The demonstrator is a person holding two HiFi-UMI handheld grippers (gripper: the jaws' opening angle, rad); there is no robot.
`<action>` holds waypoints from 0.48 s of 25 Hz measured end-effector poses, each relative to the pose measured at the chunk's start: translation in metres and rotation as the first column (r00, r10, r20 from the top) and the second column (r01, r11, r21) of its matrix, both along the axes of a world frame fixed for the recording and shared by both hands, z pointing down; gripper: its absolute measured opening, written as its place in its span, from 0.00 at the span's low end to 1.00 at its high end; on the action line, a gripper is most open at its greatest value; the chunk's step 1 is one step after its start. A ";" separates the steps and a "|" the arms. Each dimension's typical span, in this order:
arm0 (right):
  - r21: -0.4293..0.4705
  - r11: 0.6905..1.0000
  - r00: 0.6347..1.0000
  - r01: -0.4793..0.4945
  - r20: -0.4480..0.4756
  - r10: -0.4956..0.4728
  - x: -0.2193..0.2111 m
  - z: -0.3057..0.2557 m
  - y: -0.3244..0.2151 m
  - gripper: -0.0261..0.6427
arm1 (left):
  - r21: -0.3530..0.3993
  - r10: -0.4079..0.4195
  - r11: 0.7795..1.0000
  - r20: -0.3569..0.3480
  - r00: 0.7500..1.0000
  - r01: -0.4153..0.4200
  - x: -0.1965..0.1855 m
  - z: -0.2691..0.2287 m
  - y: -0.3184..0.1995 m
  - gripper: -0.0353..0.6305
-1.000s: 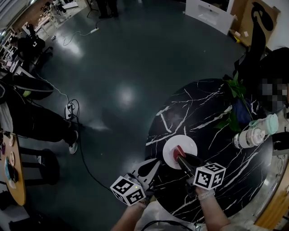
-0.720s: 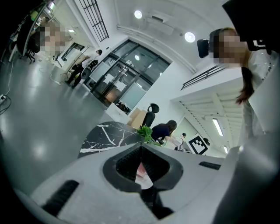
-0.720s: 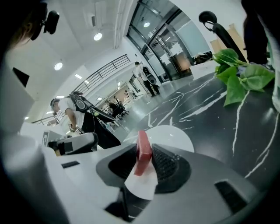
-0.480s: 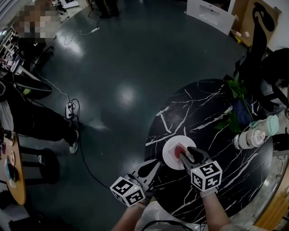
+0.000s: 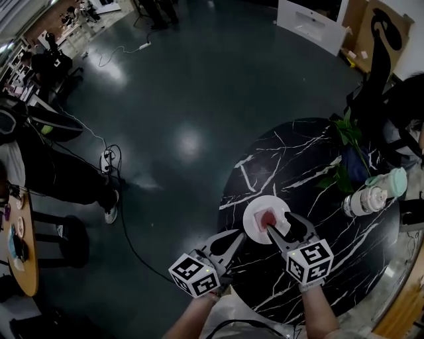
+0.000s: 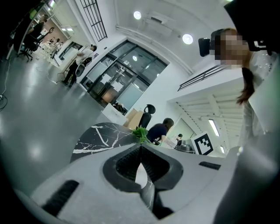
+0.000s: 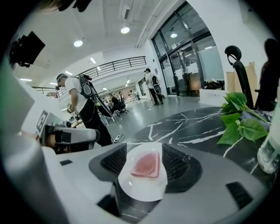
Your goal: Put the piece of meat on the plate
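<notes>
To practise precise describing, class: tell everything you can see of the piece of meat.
The piece of meat is a small, flat, wedge-like slab, pink-red with a paler rim. It lies flat near the middle of the white plate on the black marbled table. Only the plate touches it: the right tongs are opening and stand clear on either side of it.

You are in an open office-lab hall: polished grey floor (image 5: 179,86), glass doors (image 7: 192,61) at one o'clock, balcony railing (image 7: 116,64), office chair (image 7: 236,61), desks (image 5: 89,13) at eleven o'clock, loose cable (image 5: 122,225).
</notes>
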State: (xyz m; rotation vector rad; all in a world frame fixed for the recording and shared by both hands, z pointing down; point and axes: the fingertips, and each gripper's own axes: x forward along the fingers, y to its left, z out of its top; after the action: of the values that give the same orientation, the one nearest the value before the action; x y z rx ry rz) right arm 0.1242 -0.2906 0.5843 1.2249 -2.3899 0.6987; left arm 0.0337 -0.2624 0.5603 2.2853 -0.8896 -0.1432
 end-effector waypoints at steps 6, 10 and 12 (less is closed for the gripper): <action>0.004 1.000 0.999 0.016 0.048 -0.016 -0.004 -0.033 0.029 0.38 | 0.040 0.030 0.999 -0.020 0.999 -0.029 0.010 -0.026 0.009 0.07; 0.035 0.999 0.998 0.035 0.053 -0.037 -0.011 -0.060 0.054 0.38 | 0.078 0.049 0.996 -0.029 0.998 -0.047 0.012 -0.047 0.017 0.07; 0.054 0.998 0.998 0.043 0.049 -0.046 -0.015 -0.075 0.066 0.38 | 0.106 0.067 0.992 -0.031 0.997 -0.064 0.015 -0.062 0.022 0.07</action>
State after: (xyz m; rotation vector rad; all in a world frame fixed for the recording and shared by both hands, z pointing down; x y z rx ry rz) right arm 0.1096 -0.2244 0.5093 1.1841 -2.4838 0.6636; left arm 0.0484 -0.2407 0.4980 2.3990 -0.8057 -0.2037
